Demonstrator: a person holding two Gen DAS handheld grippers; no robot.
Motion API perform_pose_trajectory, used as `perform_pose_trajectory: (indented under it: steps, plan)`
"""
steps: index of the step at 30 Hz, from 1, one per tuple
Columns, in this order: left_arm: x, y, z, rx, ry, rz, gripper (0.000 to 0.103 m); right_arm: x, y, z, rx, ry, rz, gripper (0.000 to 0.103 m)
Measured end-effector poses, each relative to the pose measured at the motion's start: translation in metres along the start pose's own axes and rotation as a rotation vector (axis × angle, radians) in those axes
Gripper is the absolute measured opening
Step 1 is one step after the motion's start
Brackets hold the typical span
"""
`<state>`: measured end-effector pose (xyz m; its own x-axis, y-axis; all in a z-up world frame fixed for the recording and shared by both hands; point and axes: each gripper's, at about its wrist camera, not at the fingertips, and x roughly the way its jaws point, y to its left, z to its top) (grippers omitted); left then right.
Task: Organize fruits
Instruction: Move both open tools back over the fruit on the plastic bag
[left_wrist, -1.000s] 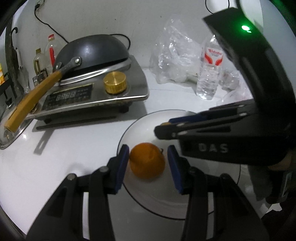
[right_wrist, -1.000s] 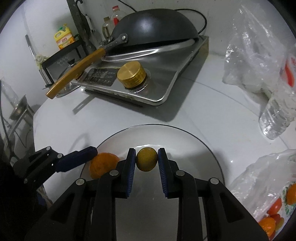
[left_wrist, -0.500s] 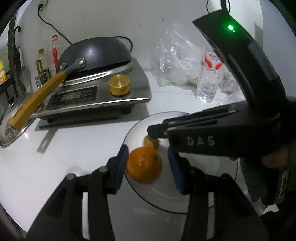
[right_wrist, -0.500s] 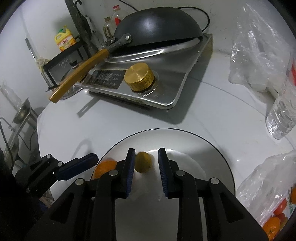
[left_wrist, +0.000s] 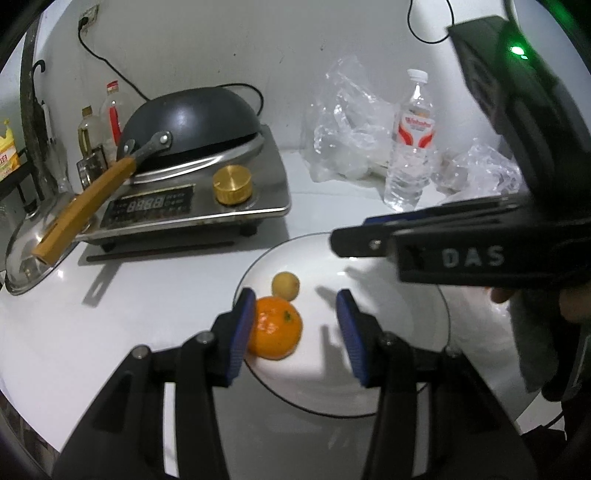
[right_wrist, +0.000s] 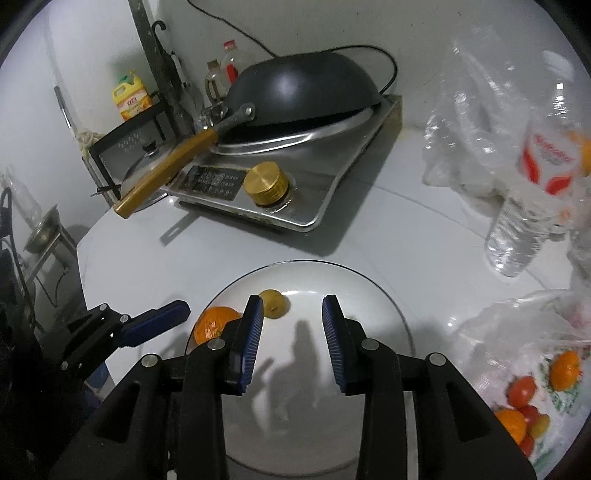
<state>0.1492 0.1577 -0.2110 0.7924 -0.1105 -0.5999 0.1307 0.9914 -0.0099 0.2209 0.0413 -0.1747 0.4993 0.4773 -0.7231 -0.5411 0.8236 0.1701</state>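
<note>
The right gripper (right_wrist: 291, 332) spreads its fingers above the plate (right_wrist: 369, 295), nothing between them; the left gripper (left_wrist: 295, 332) is spread, beside the orange (left_wrist: 275, 328) and small yellow fruit (left_wrist: 285, 285).

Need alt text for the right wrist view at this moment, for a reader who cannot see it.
The right tool, its jaws opening and empty, hangs over a white plate that holds a small yellow fruit beside an orange. The left tool reaches in from the left; behind sit a wok on a cooker, and a bag of fruit at right.
</note>
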Motion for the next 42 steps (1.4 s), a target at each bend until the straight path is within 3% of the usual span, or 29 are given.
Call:
perform_pose_trajectory:
  steps: [24, 29, 32, 42]
  plan:
    - [-0.043, -0.099, 0.016, 0.066, -0.047, -0.026, 0.048, -0.119, -0.061, -0.071, 0.057, -0.104, -0.101, 0.035]
    - [-0.055, -0.117, 0.018, 0.07, -0.07, -0.037, 0.051, -0.142, -0.071, -0.081, 0.065, -0.13, -0.123, 0.035]
    - [-0.063, -0.126, 0.017, 0.064, -0.088, -0.047, 0.065, -0.153, -0.074, -0.091, 0.06, -0.138, -0.131, 0.035]
    - [-0.068, -0.159, 0.009, 0.068, -0.078, -0.078, 0.066, -0.176, -0.096, -0.116, 0.074, -0.142, -0.154, 0.035]
